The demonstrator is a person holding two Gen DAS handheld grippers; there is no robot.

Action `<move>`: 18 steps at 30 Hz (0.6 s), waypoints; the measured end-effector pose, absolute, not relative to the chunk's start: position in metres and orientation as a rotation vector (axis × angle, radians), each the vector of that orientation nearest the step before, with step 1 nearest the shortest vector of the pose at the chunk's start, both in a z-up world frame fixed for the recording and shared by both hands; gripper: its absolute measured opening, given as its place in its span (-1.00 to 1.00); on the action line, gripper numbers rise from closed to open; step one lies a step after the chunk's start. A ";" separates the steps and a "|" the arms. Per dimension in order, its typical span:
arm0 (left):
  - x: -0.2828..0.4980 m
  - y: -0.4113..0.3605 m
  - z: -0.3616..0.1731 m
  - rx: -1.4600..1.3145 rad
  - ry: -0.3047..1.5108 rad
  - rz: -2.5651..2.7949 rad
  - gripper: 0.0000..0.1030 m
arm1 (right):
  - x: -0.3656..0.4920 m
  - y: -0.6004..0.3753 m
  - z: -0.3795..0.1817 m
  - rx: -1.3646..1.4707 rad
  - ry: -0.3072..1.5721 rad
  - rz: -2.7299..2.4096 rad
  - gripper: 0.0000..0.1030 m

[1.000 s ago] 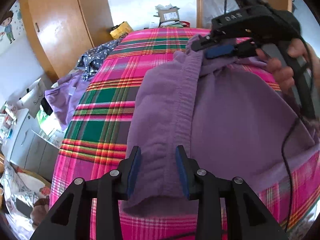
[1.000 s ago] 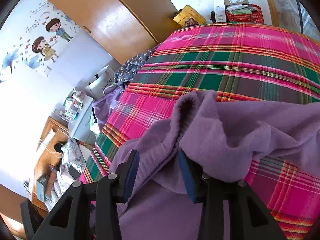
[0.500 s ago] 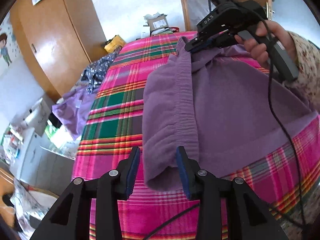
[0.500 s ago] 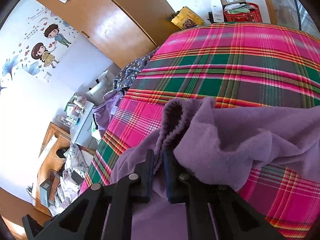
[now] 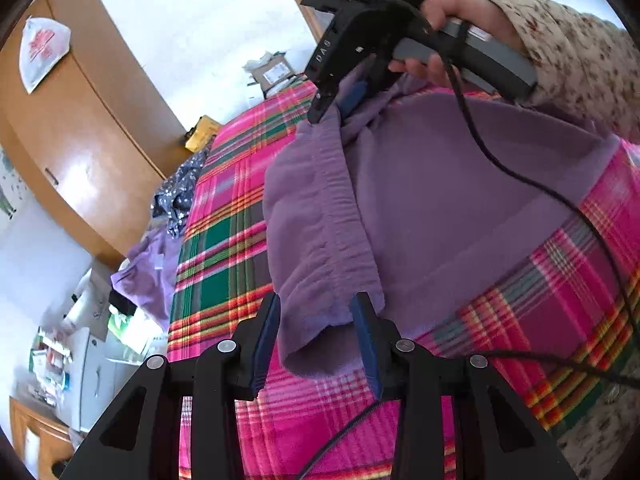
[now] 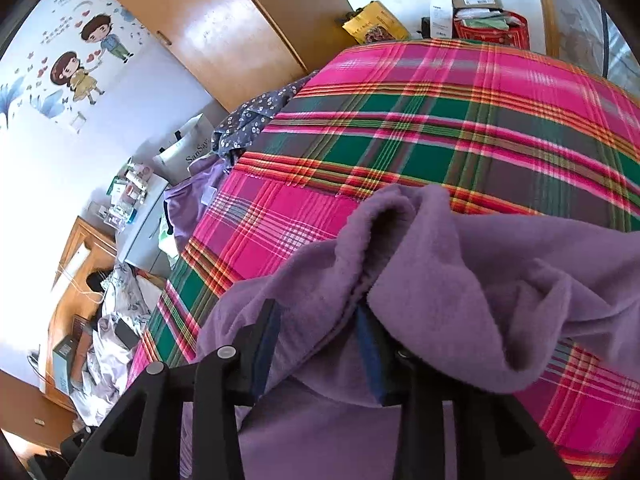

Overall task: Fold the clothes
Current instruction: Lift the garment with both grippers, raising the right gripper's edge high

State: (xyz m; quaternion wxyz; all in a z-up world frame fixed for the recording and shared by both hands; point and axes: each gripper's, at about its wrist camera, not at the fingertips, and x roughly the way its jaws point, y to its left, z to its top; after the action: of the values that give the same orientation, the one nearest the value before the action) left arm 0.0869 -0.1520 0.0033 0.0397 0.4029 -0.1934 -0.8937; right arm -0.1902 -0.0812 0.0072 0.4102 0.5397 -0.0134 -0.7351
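The left gripper (image 5: pixel 316 320) stands about half open astride the near end of the waistband (image 5: pixel 324 240) of a purple garment (image 5: pixel 440 208). The cloth fills the gap, but nothing shows the pads pinching it, so close firmly here first and take both layers of the band, not just the top one.

The garment lies spread on the plaid bed (image 5: pixel 224 264), its band running away from this gripper. A black cable (image 5: pixel 500 168) trails across the cloth; keep it out of the fold.

At the far end of the band the right gripper (image 6: pixel 316 340) has just been opening its jaws. They now stand half apart with a bunched ridge of cloth between them and draped over one finger, not clamped. It probably needs a fresh bite lower on the band, where the fabric is flat rather than gathered. With both ends held, draw the band taut before lifting so the fold comes out straight.
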 end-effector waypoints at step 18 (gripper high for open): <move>0.084 -0.132 -0.019 1.154 -1.197 -2.675 -0.20 | -0.188 -0.088 0.003 1.378 -0.030 -1.867 -0.24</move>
State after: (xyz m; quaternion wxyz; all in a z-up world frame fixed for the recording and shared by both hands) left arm 0.0841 -0.1321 -0.0193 -0.0039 0.3663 -0.3799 -0.8494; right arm -0.1876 -0.0881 0.0034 0.3991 0.5445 -0.0119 -0.7376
